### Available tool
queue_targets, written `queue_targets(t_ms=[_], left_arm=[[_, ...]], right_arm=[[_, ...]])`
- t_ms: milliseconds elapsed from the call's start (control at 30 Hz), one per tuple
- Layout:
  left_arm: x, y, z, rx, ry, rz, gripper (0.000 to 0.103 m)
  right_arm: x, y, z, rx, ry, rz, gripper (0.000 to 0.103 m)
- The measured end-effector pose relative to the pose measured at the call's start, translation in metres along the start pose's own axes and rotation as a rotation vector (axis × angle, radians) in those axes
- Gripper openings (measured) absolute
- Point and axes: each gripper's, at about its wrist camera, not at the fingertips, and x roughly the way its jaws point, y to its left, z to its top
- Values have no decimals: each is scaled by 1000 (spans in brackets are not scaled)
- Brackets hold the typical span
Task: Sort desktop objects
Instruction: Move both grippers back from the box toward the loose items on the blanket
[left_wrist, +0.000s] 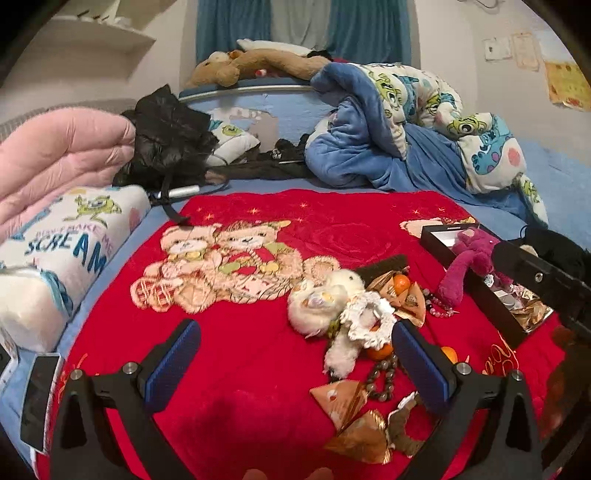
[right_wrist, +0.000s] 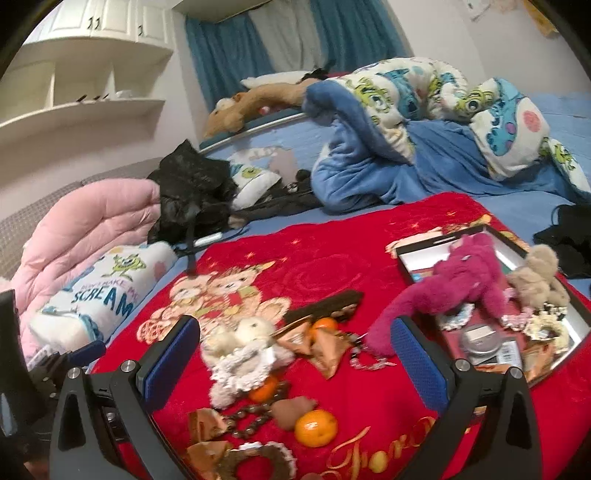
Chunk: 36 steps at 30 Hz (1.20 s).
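Note:
A pile of small things lies on the red blanket (left_wrist: 240, 369): a white plush toy (left_wrist: 325, 299), white lace scrunchie (left_wrist: 369, 321), mandarins (right_wrist: 316, 427), gold wrapped snacks (left_wrist: 343, 398), bead bracelets (left_wrist: 384, 380) and a dark comb (right_wrist: 325, 308). A black tray (right_wrist: 576, 328) at the right holds a magenta plush (right_wrist: 469, 277), a beige plush (right_wrist: 539, 280) and small items. My left gripper (left_wrist: 295, 362) hangs open over the blanket, its right finger beside the scrunchie. My right gripper (right_wrist: 297, 354) is wide open above the pile, nothing between its pads.
Pink quilt (left_wrist: 62, 155), printed pillow (left_wrist: 74, 240) and black bag (left_wrist: 170, 136) lie at the left. A blue monster-print duvet (left_wrist: 424, 129) is heaped behind. White shelves (right_wrist: 85, 99) stand on the wall. The left gripper's blue finger (right_wrist: 88, 350) shows at the right wrist view's left edge.

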Motion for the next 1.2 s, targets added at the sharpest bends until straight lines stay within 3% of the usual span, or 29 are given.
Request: queue_targets(t_ms=[100,267,400,600,900,1200], left_arm=[[4,3,-4,1,25,10,103],[6,4,-23,-22,39,-49,103],[15,-6,-29,45,68,-32,103],[34,-10,-36,60,122,-43,103],[63,-18,-53,111,219,-45,103],[79,-12,-57,72,266,-65,103]], right_arm=[[4,3,-9,21,8,7,103],[12,-1,-20,-17,73,-32,103],[15,-12,-25,-7,98,-8,103],[30,-19,-37,-35,164,-3,103],[54,-30,-60,-25,335,-14,103],[67,-34,-75,-55,418,-30,103]])
